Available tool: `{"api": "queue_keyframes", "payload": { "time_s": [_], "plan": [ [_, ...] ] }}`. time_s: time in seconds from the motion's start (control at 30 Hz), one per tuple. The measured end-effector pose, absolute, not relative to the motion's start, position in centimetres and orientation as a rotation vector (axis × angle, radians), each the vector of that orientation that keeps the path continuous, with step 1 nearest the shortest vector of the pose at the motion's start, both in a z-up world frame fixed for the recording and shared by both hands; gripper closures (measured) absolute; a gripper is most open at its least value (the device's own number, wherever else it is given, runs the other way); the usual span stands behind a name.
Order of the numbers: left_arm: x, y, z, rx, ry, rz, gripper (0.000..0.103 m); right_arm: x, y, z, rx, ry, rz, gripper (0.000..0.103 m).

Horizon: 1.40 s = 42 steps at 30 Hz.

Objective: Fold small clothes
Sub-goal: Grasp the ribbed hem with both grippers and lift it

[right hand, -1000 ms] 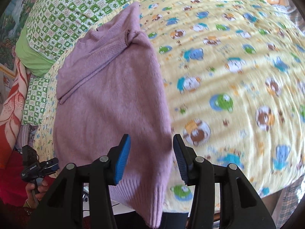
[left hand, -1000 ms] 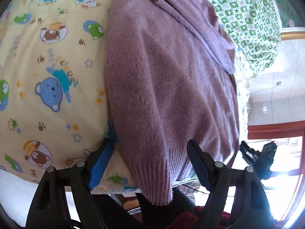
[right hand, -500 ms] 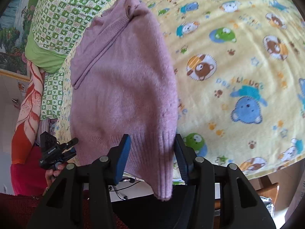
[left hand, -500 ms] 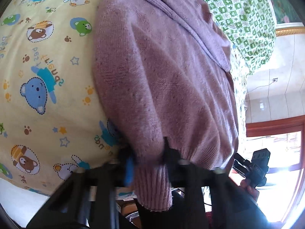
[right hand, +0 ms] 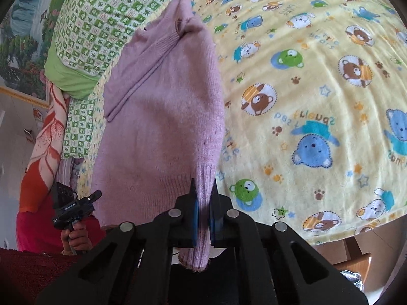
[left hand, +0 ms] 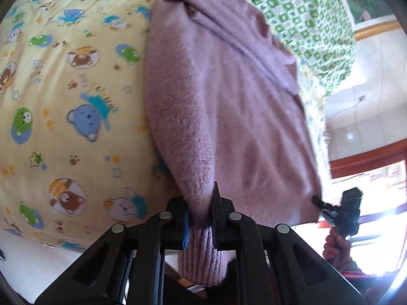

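Note:
A small lilac knitted sweater [left hand: 229, 96] lies on a yellow bear-print blanket [left hand: 71, 81], neck end far, ribbed hem near. It also shows in the right wrist view [right hand: 162, 117]. My left gripper [left hand: 201, 218] is shut on the ribbed hem at one lower corner; the cuff hangs below the jaws. My right gripper [right hand: 203, 213] is shut on the ribbed hem at the other lower corner, which also hangs down between the fingers. Each gripper appears in the other's view, held in a hand [left hand: 346, 211] [right hand: 71, 208].
A green checked pillow [right hand: 101, 17] lies beyond the sweater's neck. The yellow blanket [right hand: 318, 89] spreads wide to one side of the sweater. The bed edge is just under both grippers. A red patterned cloth [right hand: 43, 147] hangs beside the bed.
Both grippers were open around the hem corners a second ago. They have since closed on the ribbed hem, the left first, then the right.

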<state>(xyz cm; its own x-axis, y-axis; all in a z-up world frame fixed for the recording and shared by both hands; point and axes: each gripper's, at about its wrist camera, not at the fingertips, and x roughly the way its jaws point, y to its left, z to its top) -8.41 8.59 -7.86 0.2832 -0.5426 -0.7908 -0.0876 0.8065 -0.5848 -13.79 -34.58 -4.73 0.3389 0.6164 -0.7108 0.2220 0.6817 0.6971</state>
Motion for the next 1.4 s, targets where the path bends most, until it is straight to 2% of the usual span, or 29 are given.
{"api": "queue_keyframes", "payload": {
  "time_s": [0.2, 0.47, 0.63, 0.8, 1.07, 1.4],
  "plan": [
    [-8.6, 9.2, -8.1, -0.603, 1.257, -0.342, 0.092, -13.9, -34.4, -5.3, 0.82, 1.238, 0.289, 0.096],
    [-6.3, 10.2, -2.1, -0.646, 1.092, -0.411, 0.092, -11.9, -34.9, -2.3, 0.957, 1.091, 0.381, 0.096],
    [-1.3, 10.7, 2.0, -0.663, 0.975, -0.417, 0.092, -7.1, -35.2, 1.6, 0.978, 0.943, 0.43, 0.096],
    [5.1, 11.8, 3.7, -0.713, 0.898, -0.382, 0.092, 0.0, -34.9, 4.2, 0.955, 0.84, 0.432, 0.096],
    [16.8, 12.1, 2.5, -0.733, 0.914, -0.319, 0.092, 11.1, -35.3, 2.4, 0.952, 0.835, 0.375, 0.096],
    [25.4, 12.4, -1.6, -0.745, 0.97, -0.238, 0.092, 22.1, -34.8, -2.2, 0.908, 0.916, 0.354, 0.096]
  ]
}}
